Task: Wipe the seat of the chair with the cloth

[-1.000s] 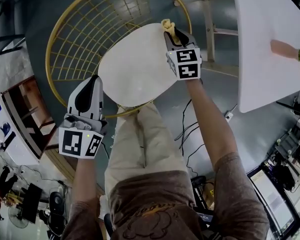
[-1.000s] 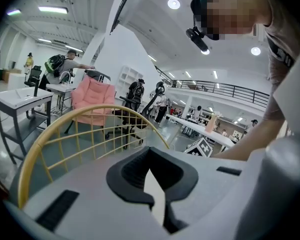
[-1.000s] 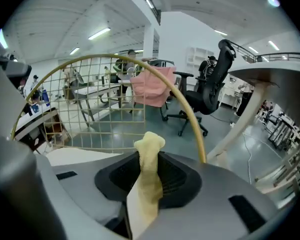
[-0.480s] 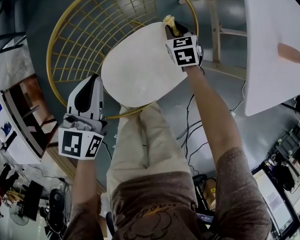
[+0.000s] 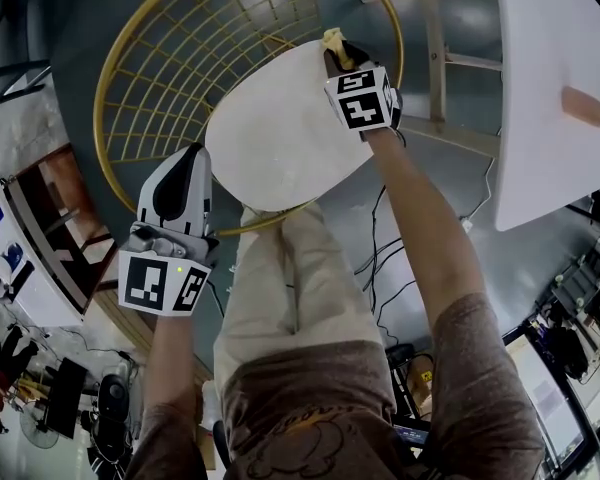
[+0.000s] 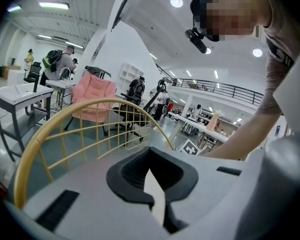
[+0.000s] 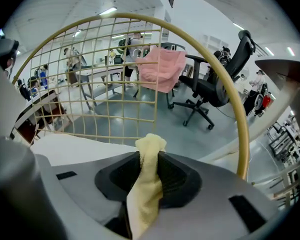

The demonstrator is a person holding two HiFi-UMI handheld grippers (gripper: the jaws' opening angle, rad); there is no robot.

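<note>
The chair has a round white seat (image 5: 275, 128) and a yellow wire back (image 5: 180, 58). My right gripper (image 5: 338, 56) is at the seat's far right edge, shut on a pale yellow cloth (image 5: 332, 39). In the right gripper view the cloth (image 7: 146, 189) hangs bunched between the jaws of the right gripper (image 7: 148, 160), with the seat (image 7: 65, 144) to the left and the wire back (image 7: 115, 79) ahead. My left gripper (image 5: 178, 183) sits just off the seat's near left edge. It holds nothing, and its jaws look shut in the left gripper view (image 6: 152, 171).
A white table (image 5: 550, 78) stands to the right, with a pinkish object (image 5: 588, 106) on it. A wooden frame (image 5: 435, 38) lies beyond the chair. Cables (image 5: 380, 258) trail over the floor. The person's legs (image 5: 280, 278) are below the seat. A black office chair (image 7: 210, 89) stands beyond.
My right gripper and the cloth have moved slightly farther along the seat's right edge, towards the back. The left gripper has hardly moved.
</note>
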